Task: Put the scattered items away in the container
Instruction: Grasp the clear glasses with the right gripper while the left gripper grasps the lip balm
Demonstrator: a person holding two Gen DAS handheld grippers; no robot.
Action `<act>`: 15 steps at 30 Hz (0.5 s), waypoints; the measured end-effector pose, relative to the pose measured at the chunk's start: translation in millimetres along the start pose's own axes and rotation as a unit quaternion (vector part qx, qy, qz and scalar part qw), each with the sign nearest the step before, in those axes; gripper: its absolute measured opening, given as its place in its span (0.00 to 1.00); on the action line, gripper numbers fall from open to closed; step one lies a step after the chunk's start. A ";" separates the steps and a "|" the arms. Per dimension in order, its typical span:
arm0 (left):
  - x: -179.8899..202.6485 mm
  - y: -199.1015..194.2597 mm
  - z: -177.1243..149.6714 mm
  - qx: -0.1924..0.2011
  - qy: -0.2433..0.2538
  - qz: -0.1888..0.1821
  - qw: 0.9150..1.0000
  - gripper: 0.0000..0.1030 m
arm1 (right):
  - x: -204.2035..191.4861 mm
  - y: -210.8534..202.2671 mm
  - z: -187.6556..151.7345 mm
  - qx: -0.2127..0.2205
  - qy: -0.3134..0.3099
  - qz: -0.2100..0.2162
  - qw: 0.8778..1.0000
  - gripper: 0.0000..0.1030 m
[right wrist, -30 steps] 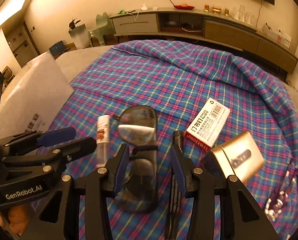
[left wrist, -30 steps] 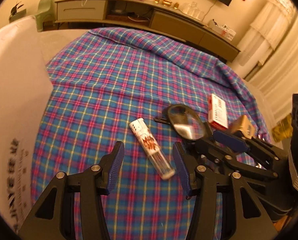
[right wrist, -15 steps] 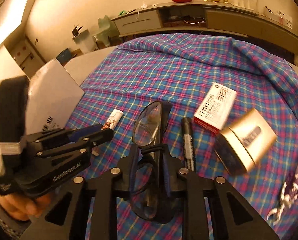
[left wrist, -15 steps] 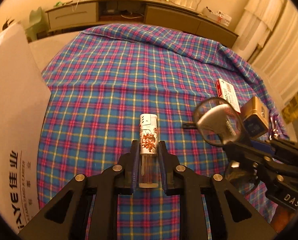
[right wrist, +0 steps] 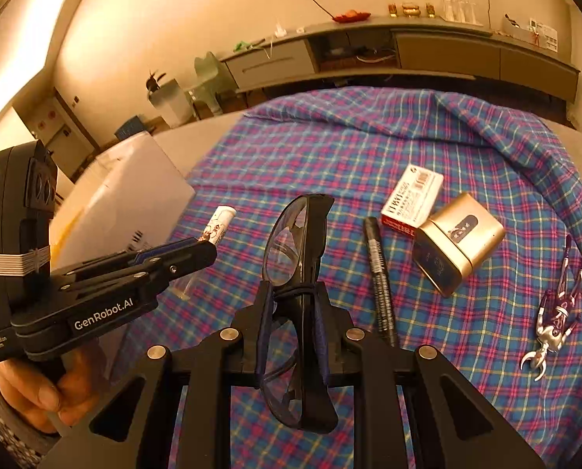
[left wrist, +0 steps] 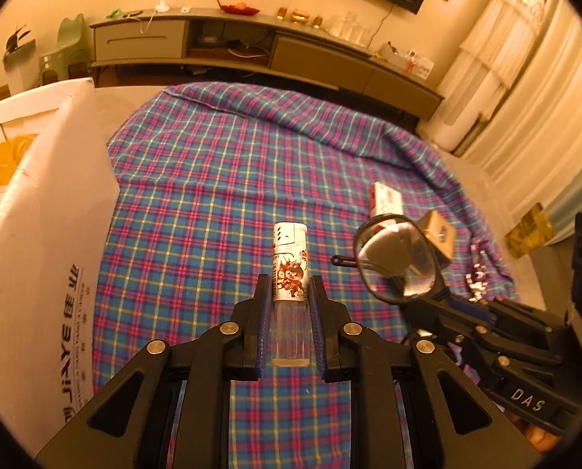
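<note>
The plaid cloth (left wrist: 220,195) covers the counter, its far hem at 12 o'clock rumpled into folds; its middle lies bare — wide open room between the held things and that hem. At 9 o'clock in the left wrist view the white cardboard box (left wrist: 45,242) stands at the cloth's left edge, its printed wall facing in and something yellow showing inside at its top.

The left gripper (left wrist: 290,312) has its jaws clenched on the lighter (left wrist: 290,273), which stands up between the blue pads, clear body low and printed top above. The right gripper (right wrist: 291,312) has its jaws closing on folded black glasses (right wrist: 297,258), the pads pressed to the frame, one lens poking forward toward 12.

Still on the cloth at 2 o'clock of the right wrist view: a gold tin (right wrist: 459,242) touching a red-and-white carton (right wrist: 412,199), a black marker (right wrist: 379,273) just beside the glasses, and a silver-purple toy figure (right wrist: 556,308) at 3 o'clock, near the cloth's right edge.

A long low cabinet (left wrist: 275,47) runs along the far wall; pale curtains (left wrist: 525,97) hang at 2 o'clock.
</note>
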State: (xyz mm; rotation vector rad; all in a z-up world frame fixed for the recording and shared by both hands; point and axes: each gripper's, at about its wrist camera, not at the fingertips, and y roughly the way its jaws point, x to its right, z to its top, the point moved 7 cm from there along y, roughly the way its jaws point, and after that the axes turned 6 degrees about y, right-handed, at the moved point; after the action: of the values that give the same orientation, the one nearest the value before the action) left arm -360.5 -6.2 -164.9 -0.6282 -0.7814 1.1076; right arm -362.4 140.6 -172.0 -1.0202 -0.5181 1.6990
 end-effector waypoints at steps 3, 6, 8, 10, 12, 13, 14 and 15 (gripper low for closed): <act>4.1 -12.8 1.0 0.008 -0.002 -0.012 1.000 0.19 | -8.1 -10.9 -6.1 0.010 0.004 0.007 1.000 0.20; 10.3 -23.3 0.6 0.016 0.002 -0.019 1.000 0.19 | -16.6 -17.5 -13.4 0.017 0.002 0.009 1.000 0.21; 12.6 -29.9 -0.3 0.022 0.005 -0.018 1.000 0.19 | -23.3 -21.7 -18.5 0.022 -0.004 0.007 1.000 0.21; 14.6 -37.2 -1.6 0.028 0.007 -0.020 0.999 0.19 | -29.7 -26.1 -23.7 0.025 -0.010 0.008 1.000 0.21; 14.2 -45.1 -4.8 0.033 0.004 -0.027 0.999 0.19 | -34.2 -30.5 -28.6 0.029 -0.015 0.007 0.999 0.20; 12.9 -49.2 -7.5 0.035 0.001 -0.029 0.999 0.19 | -36.0 -32.9 -31.2 0.031 -0.015 0.008 0.999 0.21; 11.4 -52.9 -10.7 0.036 -0.003 -0.032 0.999 0.19 | -37.0 -35.4 -33.6 0.032 -0.013 0.010 0.999 0.21; 9.7 -56.6 -14.5 0.037 -0.007 -0.036 0.999 0.19 | -37.7 -38.2 -36.2 0.034 -0.010 0.013 0.999 0.21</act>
State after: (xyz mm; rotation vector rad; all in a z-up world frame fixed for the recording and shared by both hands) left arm -316.1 -16.5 -127.1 -0.5273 -0.7666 1.0709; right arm -307.7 115.0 -148.9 -0.9663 -0.4588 1.7395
